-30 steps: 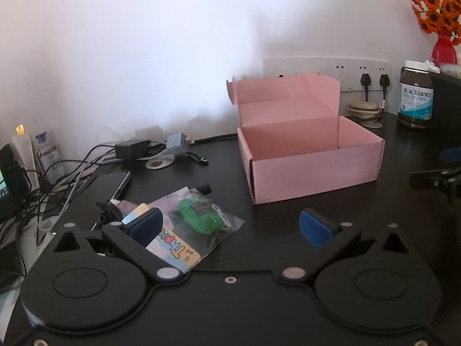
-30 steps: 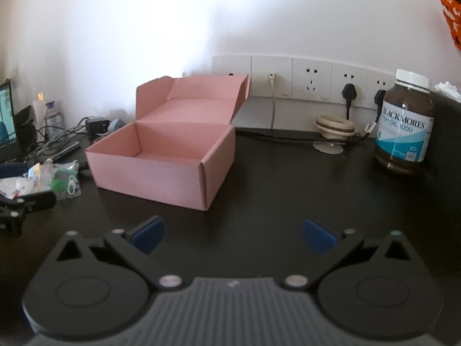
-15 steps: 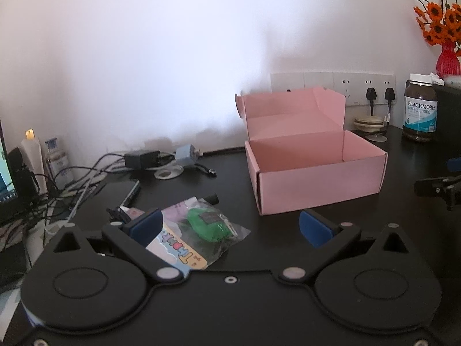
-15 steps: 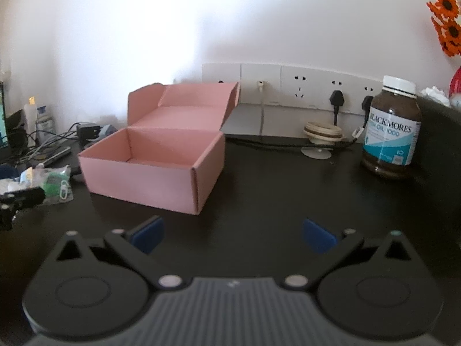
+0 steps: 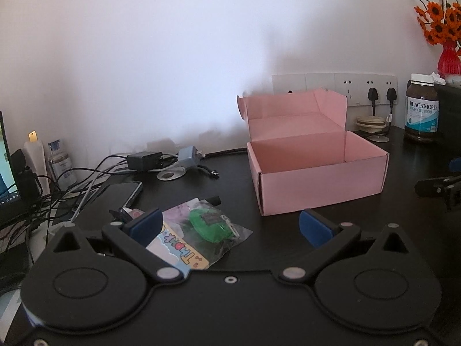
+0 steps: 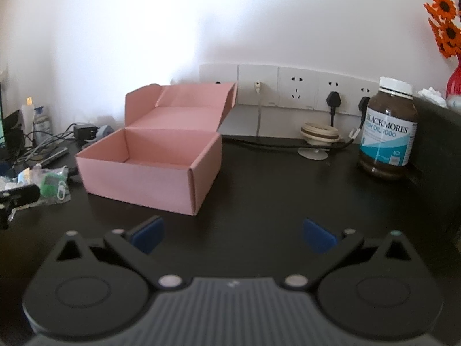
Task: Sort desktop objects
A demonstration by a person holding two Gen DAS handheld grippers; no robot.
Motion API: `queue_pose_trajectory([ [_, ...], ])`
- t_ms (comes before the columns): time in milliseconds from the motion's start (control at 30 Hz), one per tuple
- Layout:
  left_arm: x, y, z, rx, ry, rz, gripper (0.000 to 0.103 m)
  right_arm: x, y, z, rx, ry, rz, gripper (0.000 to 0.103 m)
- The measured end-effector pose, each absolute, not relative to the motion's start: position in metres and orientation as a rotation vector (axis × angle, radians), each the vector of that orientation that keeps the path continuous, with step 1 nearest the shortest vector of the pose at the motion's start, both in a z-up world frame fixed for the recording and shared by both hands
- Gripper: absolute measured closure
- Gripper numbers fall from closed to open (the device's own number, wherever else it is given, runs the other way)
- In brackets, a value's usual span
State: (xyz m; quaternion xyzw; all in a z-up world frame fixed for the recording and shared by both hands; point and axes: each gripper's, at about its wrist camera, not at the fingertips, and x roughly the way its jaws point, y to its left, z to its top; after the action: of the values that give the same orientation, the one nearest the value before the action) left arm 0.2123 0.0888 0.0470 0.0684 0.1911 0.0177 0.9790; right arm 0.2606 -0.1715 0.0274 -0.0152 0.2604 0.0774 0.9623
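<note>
An open, empty pink cardboard box (image 5: 314, 173) stands on the black desk, lid flap up at the back; it also shows in the right wrist view (image 6: 149, 170). A clear plastic bag (image 5: 201, 230) holding a green toy and a printed card lies just ahead of my left gripper (image 5: 230, 227), which is open and empty with its left pad over the bag's near edge. The bag shows at the left of the right wrist view (image 6: 52, 184). My right gripper (image 6: 233, 236) is open and empty, over bare desk right of the box.
A brown fish-oil bottle (image 6: 387, 129) stands at the back right by a wall socket strip (image 6: 288, 89) with plugs. Chargers and tangled cables (image 5: 144, 161) and a phone (image 5: 121, 196) lie left of the box. A red vase with orange flowers (image 5: 448, 57) is far right.
Both cameras have pulled back and risen a little; the box and bag look slightly farther away. Both grippers stay open and empty.
</note>
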Motion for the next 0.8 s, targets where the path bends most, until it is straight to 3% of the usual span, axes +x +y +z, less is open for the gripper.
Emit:
queue_pose_trajectory([
  [800,0.219,0.089,0.053,0.148,0.412,0.006,0.0,0.261,-0.179,0.027,0.019,0.535,0.137,0.001],
])
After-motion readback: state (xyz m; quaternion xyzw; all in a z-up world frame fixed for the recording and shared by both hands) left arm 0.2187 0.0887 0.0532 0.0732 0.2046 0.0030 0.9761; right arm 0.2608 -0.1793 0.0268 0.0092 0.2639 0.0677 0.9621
